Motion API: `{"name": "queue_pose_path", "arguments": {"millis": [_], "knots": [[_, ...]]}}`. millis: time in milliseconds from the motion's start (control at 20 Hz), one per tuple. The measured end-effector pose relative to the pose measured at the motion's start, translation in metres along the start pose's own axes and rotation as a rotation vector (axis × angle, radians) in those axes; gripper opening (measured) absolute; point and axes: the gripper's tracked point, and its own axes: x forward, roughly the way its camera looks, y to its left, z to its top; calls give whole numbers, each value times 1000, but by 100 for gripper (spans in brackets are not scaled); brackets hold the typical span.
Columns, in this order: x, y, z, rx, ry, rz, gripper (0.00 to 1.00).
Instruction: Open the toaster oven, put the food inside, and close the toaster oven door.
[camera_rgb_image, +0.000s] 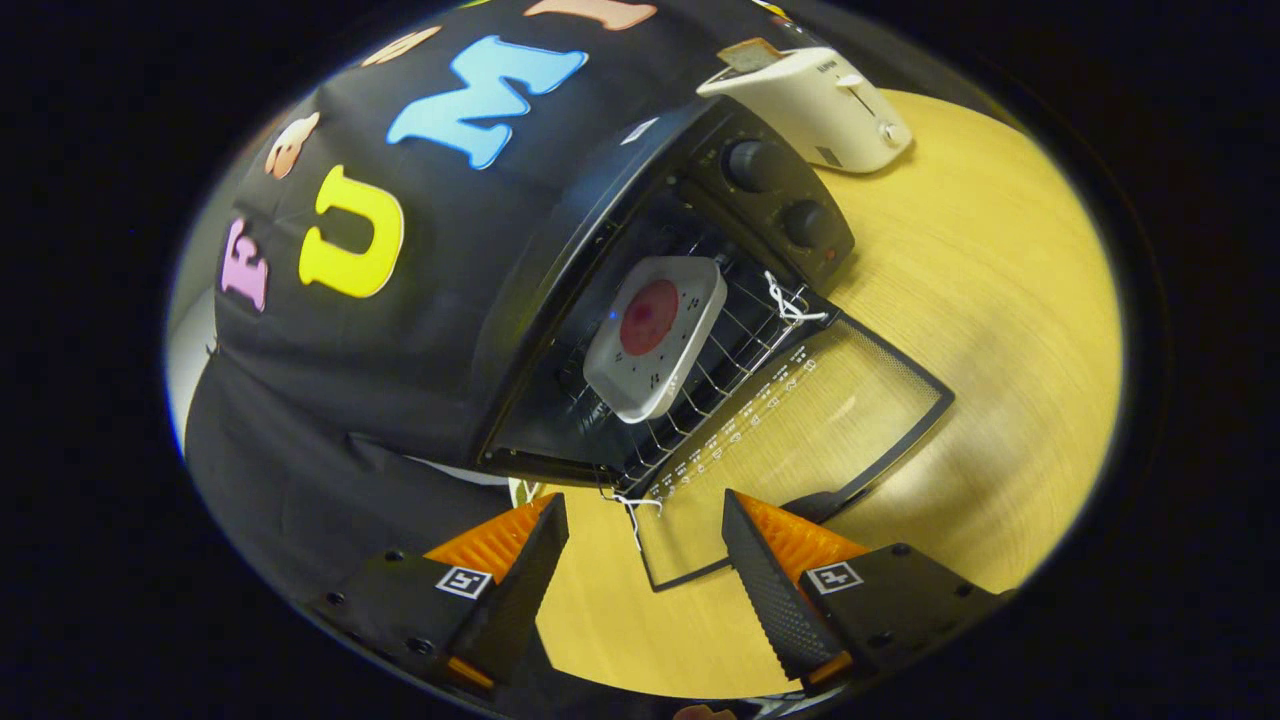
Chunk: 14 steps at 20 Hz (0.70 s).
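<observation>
My gripper (645, 540) hangs with its fingers spread wide and nothing between them but bare table (1000, 300), just short of the open oven (560, 300). The oven is a black box lying tilted across my view, its glass door (800, 440) folded flat down onto the wooden table and reaching toward me; the door's near edge sits just ahead of my fingertips, its dark handle close beside the right finger. Through the glass the wood grain shows, and a row of pale markings runs along the door's hinge side.

Inside, a wire rack (720, 370) is drawn partly forward over the hinge. On it rests a white square tray (690, 290) with rounded corners, holding a round reddish piece of food (648, 317) at its middle. The tray sits well within the oven mouth, apart from the side walls, tilted with the rack. White string (790, 300) is knotted at the rack's far front corner, and another strand (630, 505) trails from the near corner, just ahead of my left finger.

Two black knobs (755, 165) stand on the oven's control panel beyond the door. A white toaster (820, 105) sits past them, near the oven but apart from it. Open table spreads beyond the door's far edge.
</observation>
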Motion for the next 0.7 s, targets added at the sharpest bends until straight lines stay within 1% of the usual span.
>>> {"name": "queue_pose_path", "arguments": {"millis": [200,300,400,500,600,700], "knots": [[-17,-20,-8,-192,-7,-76,98],[-23,-32,-8,-279,-25,-128,98],[-29,-42,-8,-351,-35,-175,98],[-26,-55,-8,-415,-41,-210,98],[-24,-59,-12,-474,-33,-238,98],[-22,-68,-18,-530,-9,-285,98]]}}
